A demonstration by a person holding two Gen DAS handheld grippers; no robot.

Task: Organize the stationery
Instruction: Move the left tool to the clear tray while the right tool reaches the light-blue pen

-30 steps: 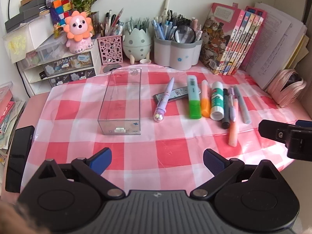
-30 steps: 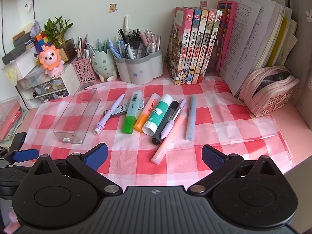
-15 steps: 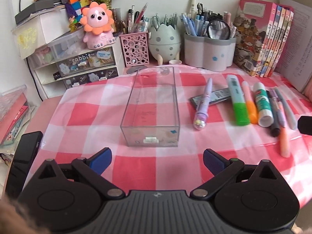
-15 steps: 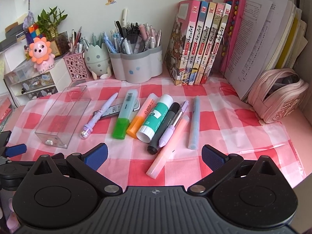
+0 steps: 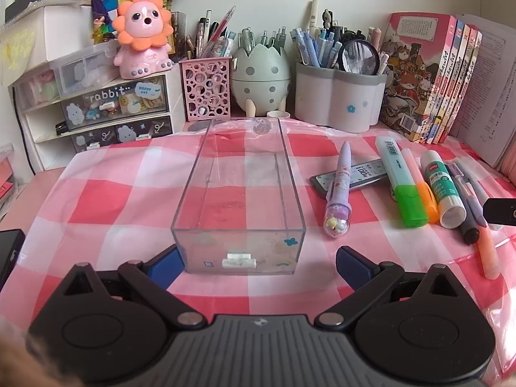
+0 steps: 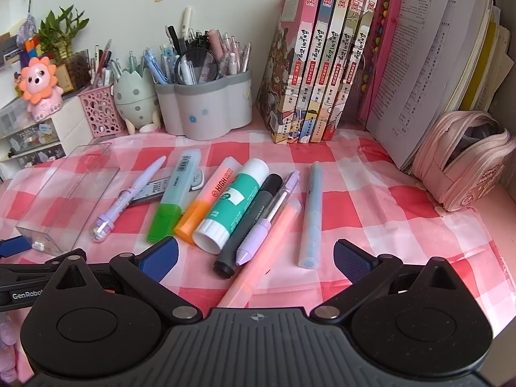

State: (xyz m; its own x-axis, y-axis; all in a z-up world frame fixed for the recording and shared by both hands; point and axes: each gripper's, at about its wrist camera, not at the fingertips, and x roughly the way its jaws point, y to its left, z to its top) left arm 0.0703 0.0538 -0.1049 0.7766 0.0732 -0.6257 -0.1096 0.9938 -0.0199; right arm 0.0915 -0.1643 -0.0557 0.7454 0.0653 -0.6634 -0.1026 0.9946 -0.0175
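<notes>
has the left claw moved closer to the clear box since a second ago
Yes. The left claw came forward and down to the clear box, whose near end now sits between its open fingers.

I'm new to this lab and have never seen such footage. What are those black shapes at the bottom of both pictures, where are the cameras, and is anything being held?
There is no robot here. A person holds a hand tool with a two-fingered claw in each hand, and a wide-angle camera on each tool looks forward along its fingers. The black shapes are the tools' own bodies.

One picture comes from the left claw. It is open, its blue fingertips either side of the near end of an empty clear plastic box, not pressing on it.

The other comes from the right claw, also open and holding nothing. It hangs over a row of loose stationery on the pink checked tablecloth: a purple pen, a green highlighter, an orange highlighter, a glue stick and several more pens.

Pen holders and books stand along the wall behind.
</notes>
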